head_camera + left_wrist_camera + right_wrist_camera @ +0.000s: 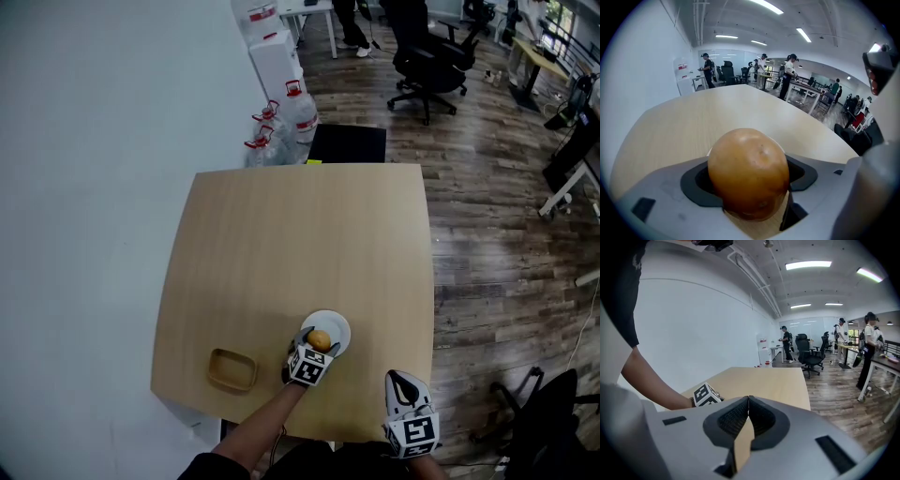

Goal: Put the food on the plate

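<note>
The left gripper [315, 346] is clamped on a round orange-brown piece of food [749, 173], held over the near edge of a small white round plate [337, 323] on a pale wooden table [300, 234]. The right gripper [747, 420], jaws pressed together and empty, sits at the table's near edge.

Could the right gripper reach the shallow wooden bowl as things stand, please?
Probably not directly: the left forearm and the left gripper, shut on the round orange-brown food, lie between the right gripper and the shallow wooden bowl; it would have to cross over them.
</note>
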Motion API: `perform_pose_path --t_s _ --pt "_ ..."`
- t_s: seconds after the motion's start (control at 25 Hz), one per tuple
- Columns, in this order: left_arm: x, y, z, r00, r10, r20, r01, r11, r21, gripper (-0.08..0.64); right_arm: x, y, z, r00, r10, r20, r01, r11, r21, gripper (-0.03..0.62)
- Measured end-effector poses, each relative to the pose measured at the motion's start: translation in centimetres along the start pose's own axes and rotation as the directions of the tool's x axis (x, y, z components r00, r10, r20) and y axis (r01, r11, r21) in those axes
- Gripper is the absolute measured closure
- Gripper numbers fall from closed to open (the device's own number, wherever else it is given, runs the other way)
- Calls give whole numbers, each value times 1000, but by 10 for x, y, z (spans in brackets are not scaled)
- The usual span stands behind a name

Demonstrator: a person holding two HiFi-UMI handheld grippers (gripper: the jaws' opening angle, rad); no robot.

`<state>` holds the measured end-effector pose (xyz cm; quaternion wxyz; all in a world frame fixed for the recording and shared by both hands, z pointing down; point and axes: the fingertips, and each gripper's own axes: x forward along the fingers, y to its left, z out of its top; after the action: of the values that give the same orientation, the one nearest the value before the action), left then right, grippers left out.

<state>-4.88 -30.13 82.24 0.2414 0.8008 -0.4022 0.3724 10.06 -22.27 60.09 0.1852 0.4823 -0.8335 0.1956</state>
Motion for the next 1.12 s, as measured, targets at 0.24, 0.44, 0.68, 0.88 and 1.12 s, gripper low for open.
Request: perform_pose_path --t_s 0.24,0.44,0.68,0.88,1.12 --pt "12 -6 -10 998 -37 -49 35 999 -29 221 -4 -20 -4 999 -40 -3 40 999 7 532" --pt "17 -8 -9 997 -55 -53 54 998 -15 221 -6 -31 -3 998 -55 5 55 998 9 532" --pt "18 -4 -7 995 -77 -58 76 997 -26 219 -6 -27 -7 998 -69 -11 69 998 -5 532" --pt "16 1 -9 996 -74 -41 73 997 -31 215 -8 -25 -9 998 -63 -17 63 998 -28 532" --pt "19 7 -9 998 -61 -24 60 997 -43 206 -10 -25 -8 998 -62 -4 62 998 -21 532"
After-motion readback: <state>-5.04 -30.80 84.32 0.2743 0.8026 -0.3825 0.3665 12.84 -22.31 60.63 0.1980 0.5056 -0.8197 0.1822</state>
